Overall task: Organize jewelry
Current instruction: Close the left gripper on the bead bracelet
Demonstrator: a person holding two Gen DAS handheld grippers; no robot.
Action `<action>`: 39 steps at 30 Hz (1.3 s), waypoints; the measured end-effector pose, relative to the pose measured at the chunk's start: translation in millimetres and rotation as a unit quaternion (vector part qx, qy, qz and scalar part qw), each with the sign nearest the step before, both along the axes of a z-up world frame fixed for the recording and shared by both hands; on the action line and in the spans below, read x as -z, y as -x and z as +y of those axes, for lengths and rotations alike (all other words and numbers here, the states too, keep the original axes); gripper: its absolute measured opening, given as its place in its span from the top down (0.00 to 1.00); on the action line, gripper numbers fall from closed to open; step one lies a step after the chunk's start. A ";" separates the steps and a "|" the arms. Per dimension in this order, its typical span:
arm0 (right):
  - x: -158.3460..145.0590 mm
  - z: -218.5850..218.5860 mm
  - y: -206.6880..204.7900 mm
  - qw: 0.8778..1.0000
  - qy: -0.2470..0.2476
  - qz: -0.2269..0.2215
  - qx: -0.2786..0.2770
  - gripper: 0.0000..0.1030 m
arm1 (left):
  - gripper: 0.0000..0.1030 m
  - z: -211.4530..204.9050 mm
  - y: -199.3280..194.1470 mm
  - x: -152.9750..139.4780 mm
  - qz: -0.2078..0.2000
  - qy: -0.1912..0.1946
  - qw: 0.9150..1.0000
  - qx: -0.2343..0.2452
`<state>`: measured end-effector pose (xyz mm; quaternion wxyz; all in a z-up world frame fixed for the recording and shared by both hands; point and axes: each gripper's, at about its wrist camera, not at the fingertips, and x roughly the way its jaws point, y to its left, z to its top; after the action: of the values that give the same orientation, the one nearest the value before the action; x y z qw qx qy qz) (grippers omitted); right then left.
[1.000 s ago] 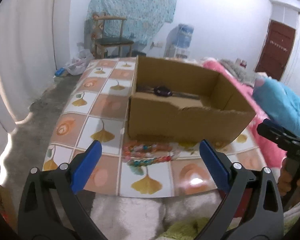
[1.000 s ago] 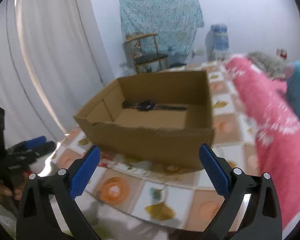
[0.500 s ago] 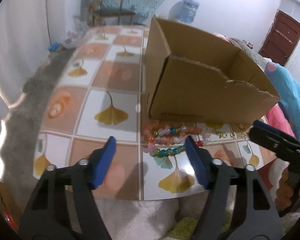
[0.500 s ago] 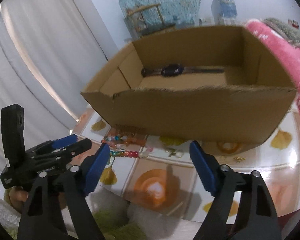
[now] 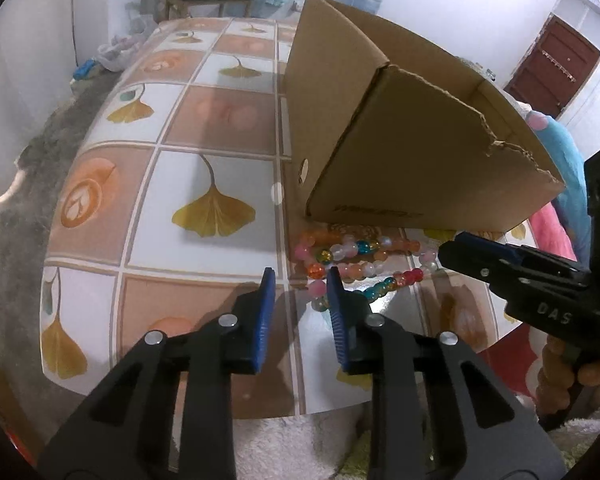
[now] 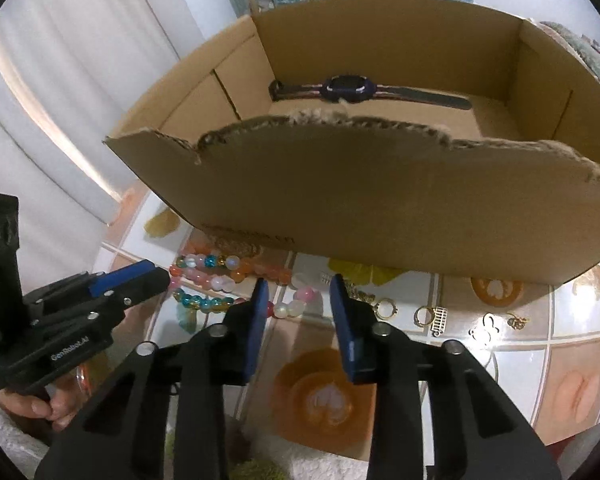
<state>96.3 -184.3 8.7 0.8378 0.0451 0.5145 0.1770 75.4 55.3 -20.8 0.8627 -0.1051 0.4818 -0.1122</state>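
A string of coloured beads (image 5: pixel 356 258) lies on the table against the front of a cardboard box (image 5: pixel 412 152). It also shows in the right wrist view (image 6: pixel 228 276). My left gripper (image 5: pixel 300 280) is partly open, low over the left end of the beads, its jaws either side of a pink bead. My right gripper (image 6: pixel 296 292) is partly open over the right end of the beads, around pink and white beads. A dark watch (image 6: pixel 352 89) lies inside the box (image 6: pixel 380 200). Small gold rings and charms (image 6: pixel 428 316) lie right of the beads.
The table (image 5: pixel 204 128) has a tiled ginkgo-leaf cover. A white fluffy rug (image 5: pixel 296 444) lies below its near edge. A pink and blue blanket (image 5: pixel 556 216) is at the right. A chair and a water dispenser stand at the far wall.
Both grippers have moved forward and down to the beads, and their jaws have narrowed from wide open to a small gap. The box now fills more of both views.
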 end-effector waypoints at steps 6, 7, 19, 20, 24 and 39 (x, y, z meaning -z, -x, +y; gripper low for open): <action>3.1 5.8 -4.8 1.000 0.012 0.008 -0.011 0.78 | 0.77 -1.9 -3.3 2.6 0.014 0.007 1.000 0.008; 3.8 6.1 -5.1 1.000 0.014 0.010 -0.012 0.78 | 0.77 -2.1 -3.7 3.2 0.016 0.007 1.000 0.009; 17.7 15.9 -15.8 0.999 0.029 0.028 -0.016 0.87 | 0.80 -4.6 -8.3 5.9 0.019 -0.001 1.000 0.015; 17.7 16.5 -15.4 0.999 0.031 0.027 -0.017 0.87 | 0.80 -5.2 -8.8 5.9 0.018 -0.002 1.000 0.015; 17.4 20.4 -17.6 0.999 0.040 0.023 -0.022 0.87 | 0.80 -8.7 -11.0 5.1 0.016 -0.013 1.000 0.018; 15.1 30.9 -10.8 0.998 0.053 0.019 -0.028 0.87 | 0.81 -30.4 -14.5 4.0 0.011 -0.088 0.995 0.050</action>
<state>107.1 -153.5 -6.4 0.8240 -0.0102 0.5398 0.1718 89.9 24.9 -24.8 0.8565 -0.0058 0.5042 -0.1107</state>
